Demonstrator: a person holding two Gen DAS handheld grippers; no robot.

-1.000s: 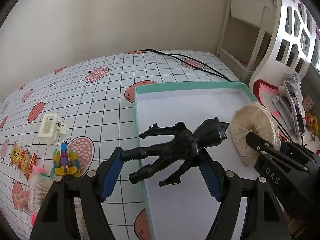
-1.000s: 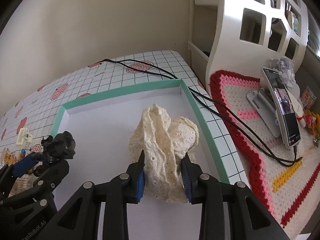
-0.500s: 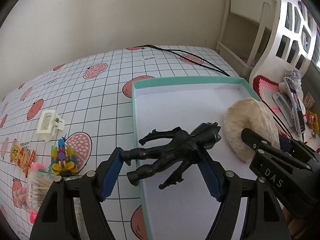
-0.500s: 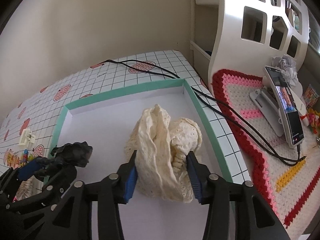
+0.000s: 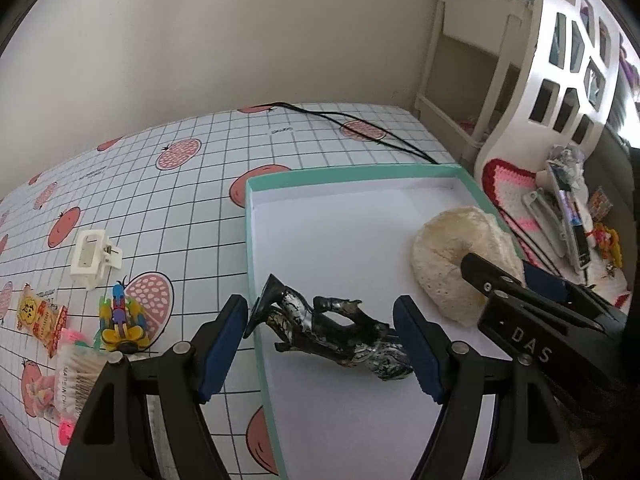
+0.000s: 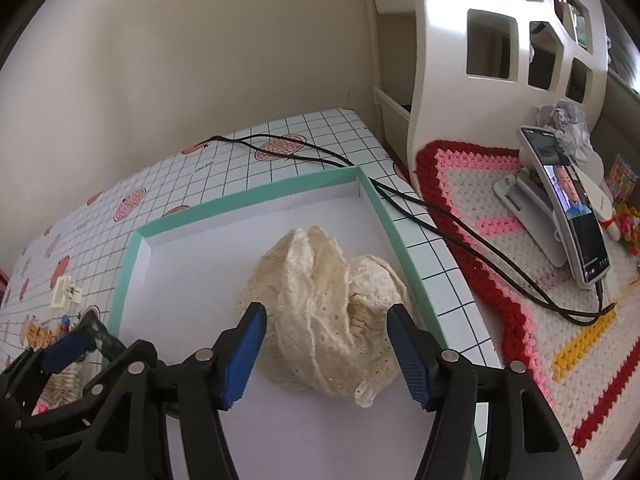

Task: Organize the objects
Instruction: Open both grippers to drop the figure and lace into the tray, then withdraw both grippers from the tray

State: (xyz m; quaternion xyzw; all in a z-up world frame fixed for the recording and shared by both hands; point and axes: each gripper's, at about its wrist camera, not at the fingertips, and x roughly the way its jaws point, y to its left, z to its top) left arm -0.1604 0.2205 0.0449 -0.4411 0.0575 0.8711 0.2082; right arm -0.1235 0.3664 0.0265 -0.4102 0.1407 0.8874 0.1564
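Note:
A teal-rimmed box with a white floor lies on the checked table. My left gripper is over the box's near left side, shut on a black and silver toy figure. The figure spans the wide gap between the blue pads, and its pointed end reaches over the left rim. A cream lace cloth lies bunched on the box floor near the right wall. My right gripper straddles it. Its jaws are opening, with the cloth between them and the pads off it.
Left of the box lie a white claw clip, a colourful small toy, a snack packet and a pack of cotton swabs. Black cables cross the box's far right corner. A phone on a stand sits on a crochet mat.
The right jaws have spread off the lace cloth, which now rests loose in the box. The black figure has turned between the left pads and sits lower, towards the box's left rim.

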